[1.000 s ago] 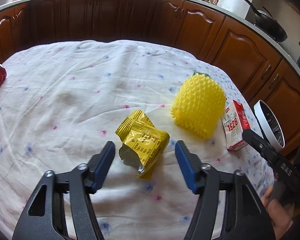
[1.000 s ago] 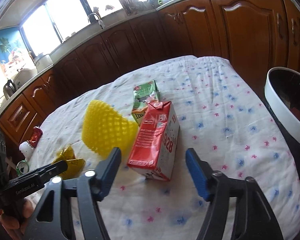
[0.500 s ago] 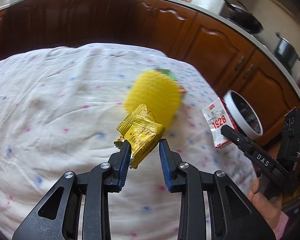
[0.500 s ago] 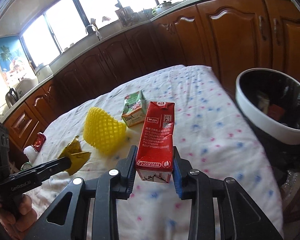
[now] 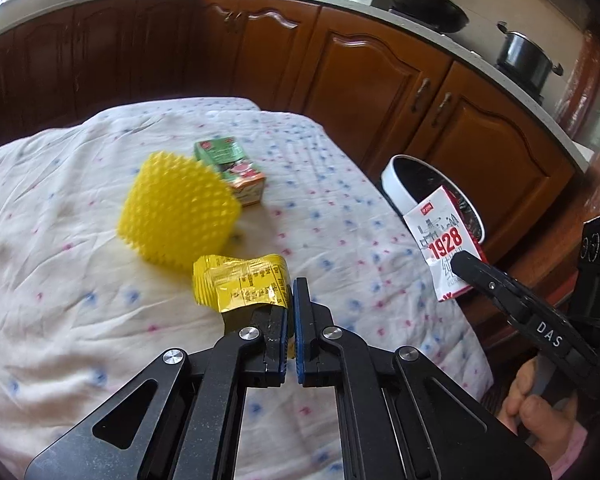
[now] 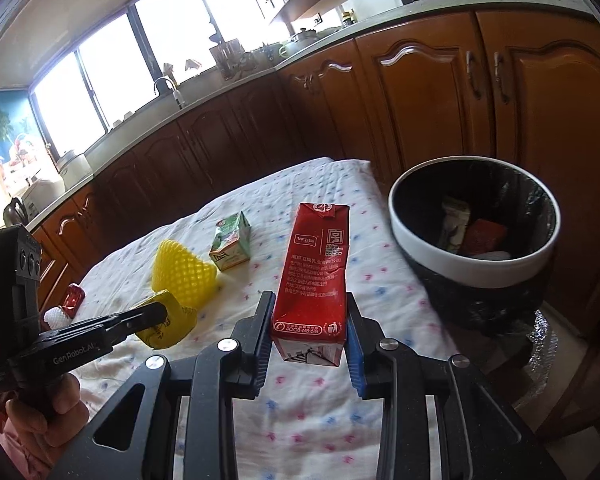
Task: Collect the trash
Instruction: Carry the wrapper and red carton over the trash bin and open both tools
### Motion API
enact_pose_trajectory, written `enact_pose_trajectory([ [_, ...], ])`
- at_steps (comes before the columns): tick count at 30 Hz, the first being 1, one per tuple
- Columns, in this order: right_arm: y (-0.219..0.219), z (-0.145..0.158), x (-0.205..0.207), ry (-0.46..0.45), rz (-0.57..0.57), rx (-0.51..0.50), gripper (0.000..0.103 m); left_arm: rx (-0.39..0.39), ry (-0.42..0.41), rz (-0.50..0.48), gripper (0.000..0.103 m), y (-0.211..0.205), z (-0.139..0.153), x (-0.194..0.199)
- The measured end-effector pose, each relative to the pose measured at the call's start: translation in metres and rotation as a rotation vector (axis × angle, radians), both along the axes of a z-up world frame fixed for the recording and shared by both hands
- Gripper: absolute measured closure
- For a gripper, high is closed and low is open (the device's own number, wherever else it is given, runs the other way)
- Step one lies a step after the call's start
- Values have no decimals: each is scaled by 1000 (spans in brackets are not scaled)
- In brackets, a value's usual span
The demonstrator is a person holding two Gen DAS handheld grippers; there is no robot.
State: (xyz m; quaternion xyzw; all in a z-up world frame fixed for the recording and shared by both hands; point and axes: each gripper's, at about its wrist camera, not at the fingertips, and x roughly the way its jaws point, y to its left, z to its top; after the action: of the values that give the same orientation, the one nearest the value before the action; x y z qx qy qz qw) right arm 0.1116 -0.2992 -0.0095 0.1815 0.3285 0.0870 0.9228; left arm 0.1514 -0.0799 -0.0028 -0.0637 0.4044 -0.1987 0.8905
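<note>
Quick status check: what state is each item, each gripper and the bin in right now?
Left gripper: shut on yellow wrapper.
Yellow wrapper: crumpled, pinched in the fingers.
Right gripper: shut on red carton.
Red carton: held upright, off the table, short of the bin.
Green carton: lying on the table.
Yellow foam net: on the table, untouched.
Bin: open, lined, trash inside.

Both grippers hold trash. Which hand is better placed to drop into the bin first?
Right: the right gripper, clamped on the red milk carton, is beside the trash bin; the left gripper holds the yellow wrapper farther back.
</note>
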Motion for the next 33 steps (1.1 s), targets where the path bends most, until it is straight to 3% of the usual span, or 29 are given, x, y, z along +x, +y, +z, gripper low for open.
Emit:
enact_pose_trajectory([
  [12,-45,4,-8,-19,-87,21,71,6,-31,-105,101,-44,14,8],
  [33,-138,10,17,8,-219,-10,71,22,-71,-374,101,-182,56,60],
])
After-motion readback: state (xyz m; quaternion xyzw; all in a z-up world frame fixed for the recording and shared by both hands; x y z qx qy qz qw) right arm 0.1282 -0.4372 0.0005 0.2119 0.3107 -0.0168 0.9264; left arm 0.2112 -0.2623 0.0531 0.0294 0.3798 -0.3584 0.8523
